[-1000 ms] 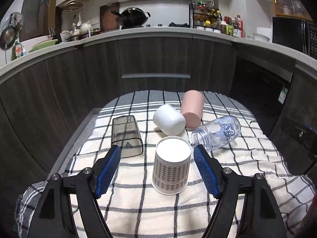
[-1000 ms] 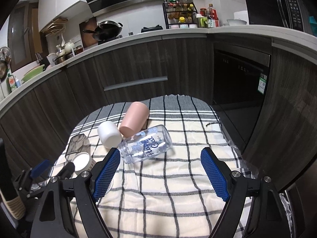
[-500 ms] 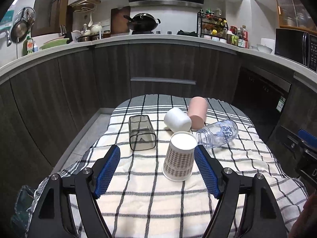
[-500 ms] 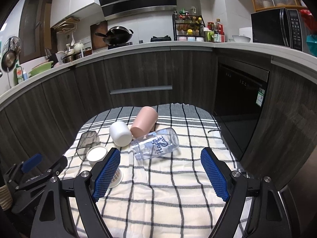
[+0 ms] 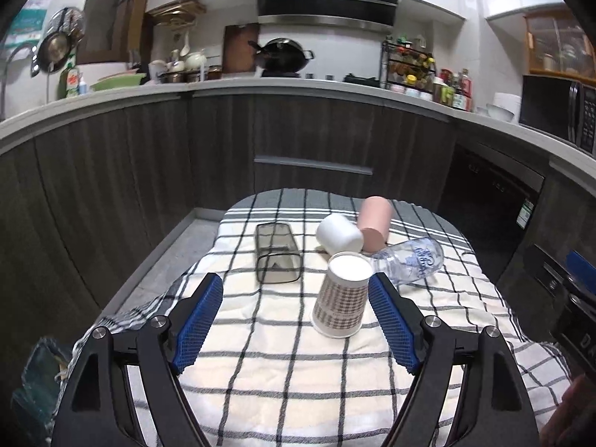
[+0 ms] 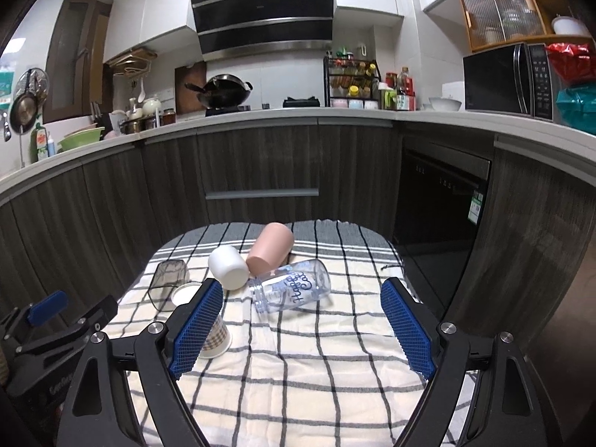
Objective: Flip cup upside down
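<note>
A checked paper cup (image 5: 341,300) stands upside down on the checked cloth (image 5: 298,365), its white base up. It also shows in the right wrist view (image 6: 216,335), partly hidden behind a blue pad. My left gripper (image 5: 296,320) is open and empty, pulled back from the cup, with the cup near its right finger. My right gripper (image 6: 301,327) is open and empty above the cloth. A white cup (image 5: 339,232), a pink cup (image 5: 374,219), a clear glass jar (image 5: 411,260) and a smoky square cup (image 5: 275,257) lie on their sides behind.
The cloth covers a small table (image 5: 175,238) in front of dark kitchen cabinets (image 5: 313,141). A dishwasher front (image 6: 439,223) stands to the right. The left gripper's body (image 6: 48,327) shows at the left of the right wrist view.
Both grippers have drawn back and risen from the table. The paper cup stands upside down, now farther from the left gripper and off to its right side. Both grippers stay open.
</note>
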Tool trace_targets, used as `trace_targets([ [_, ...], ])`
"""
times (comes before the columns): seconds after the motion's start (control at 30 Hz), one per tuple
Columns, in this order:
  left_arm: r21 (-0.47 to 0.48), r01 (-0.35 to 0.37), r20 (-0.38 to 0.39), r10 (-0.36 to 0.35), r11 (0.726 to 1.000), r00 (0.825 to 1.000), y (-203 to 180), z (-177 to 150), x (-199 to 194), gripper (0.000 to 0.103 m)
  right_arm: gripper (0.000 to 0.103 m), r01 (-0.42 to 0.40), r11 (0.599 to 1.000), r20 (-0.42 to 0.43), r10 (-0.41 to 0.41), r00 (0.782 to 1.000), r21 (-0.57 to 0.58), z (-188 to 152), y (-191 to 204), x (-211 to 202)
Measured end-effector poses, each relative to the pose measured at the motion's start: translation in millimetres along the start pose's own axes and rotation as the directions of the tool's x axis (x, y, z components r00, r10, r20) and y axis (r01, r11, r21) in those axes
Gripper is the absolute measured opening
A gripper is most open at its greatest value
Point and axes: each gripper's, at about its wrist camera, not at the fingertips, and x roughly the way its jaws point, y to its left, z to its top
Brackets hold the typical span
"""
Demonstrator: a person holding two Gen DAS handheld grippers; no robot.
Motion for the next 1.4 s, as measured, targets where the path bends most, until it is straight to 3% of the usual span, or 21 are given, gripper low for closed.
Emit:
trace_targets([
  [0.4, 0.017, -0.06, 0.024, 0.059, 0.998, 0.998, 16.2, -5.4, -22.4, 0.086, 0.089, -0.015, 1.0, -0.02, 0.015, 1.0, 0.002, -3.6, 11.1, -17.2],
  [1.4, 0.035, -0.059, 0.037, 0.058, 0.998, 0.998, 13.4, -5.0, -31.8, 0.086, 0.089, -0.01, 1.0, -0.034, 0.011, 0.999, 0.02, -2.9, 9.1, -24.9],
])
